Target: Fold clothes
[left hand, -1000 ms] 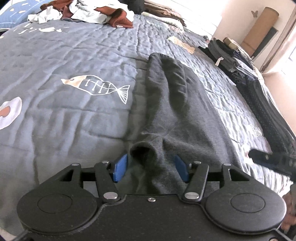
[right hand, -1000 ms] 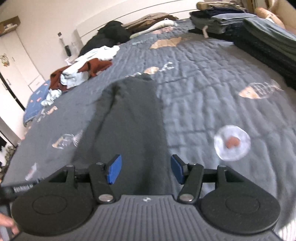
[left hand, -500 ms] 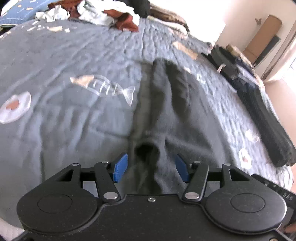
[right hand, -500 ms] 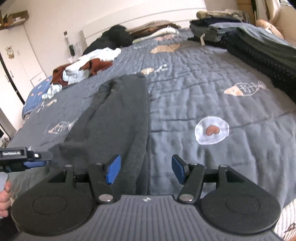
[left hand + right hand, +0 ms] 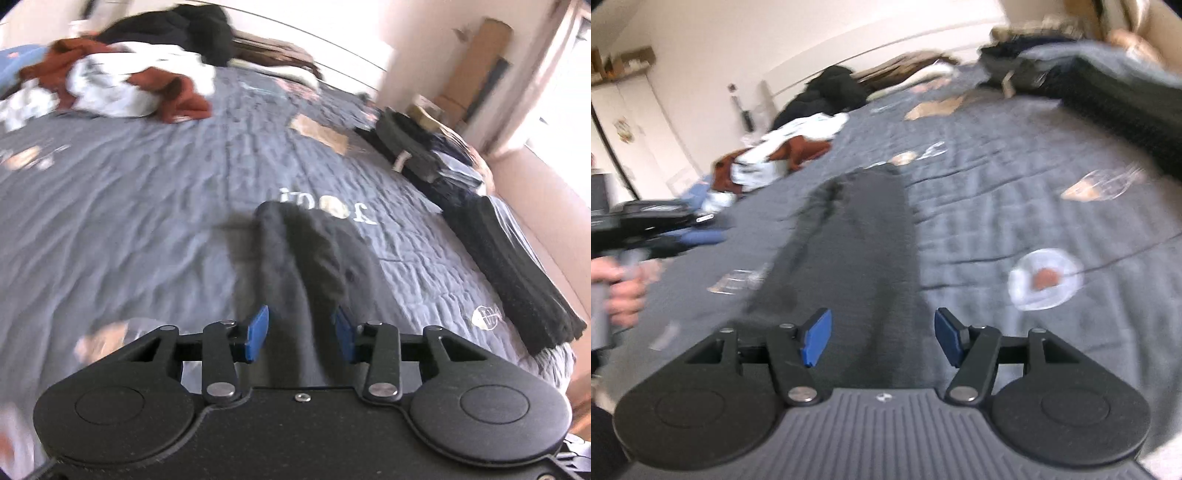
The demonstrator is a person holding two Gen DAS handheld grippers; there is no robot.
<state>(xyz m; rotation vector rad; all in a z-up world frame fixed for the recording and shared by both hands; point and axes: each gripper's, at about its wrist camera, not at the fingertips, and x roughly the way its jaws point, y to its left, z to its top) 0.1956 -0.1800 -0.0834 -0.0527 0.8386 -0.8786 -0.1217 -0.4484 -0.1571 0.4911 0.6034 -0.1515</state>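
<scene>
Left of the dark grey garment (image 5: 857,236), only the right wrist view catches the person's hand (image 5: 620,291). The garment lies lengthwise on the grey quilt (image 5: 129,221). The left gripper (image 5: 301,334) has just been narrowing around its fabric, though blur hides whether the pads press; the right gripper (image 5: 882,338) is spread.

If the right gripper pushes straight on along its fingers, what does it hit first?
Most likely the dark grey garment: it lies stretched out between and beyond the open fingers of the right gripper, flat on the grey quilt. The frame is blurred, so how far off it is cannot be told.
</scene>
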